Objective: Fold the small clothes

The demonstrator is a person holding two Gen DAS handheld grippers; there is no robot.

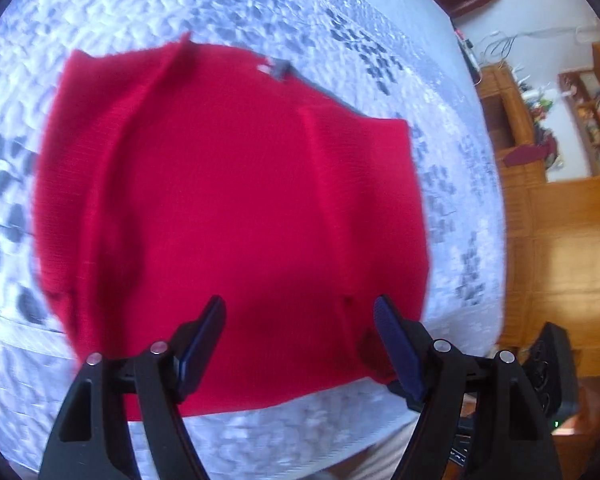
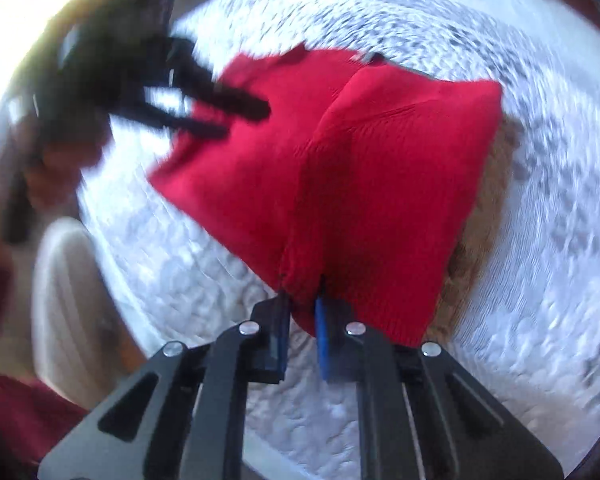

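Bedspread (image 1: 260, 8) under red garment (image 1: 228, 184); wooden cabinets (image 1: 560, 240) beside.

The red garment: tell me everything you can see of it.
The red garment is a ribbed knit, lying spread on the white-and-grey patterned bedspread with soft creases and a grey tab at its far edge. The right gripper is shut on its near edge, bunching the cloth there. The left gripper hangs open above it, not gripping.
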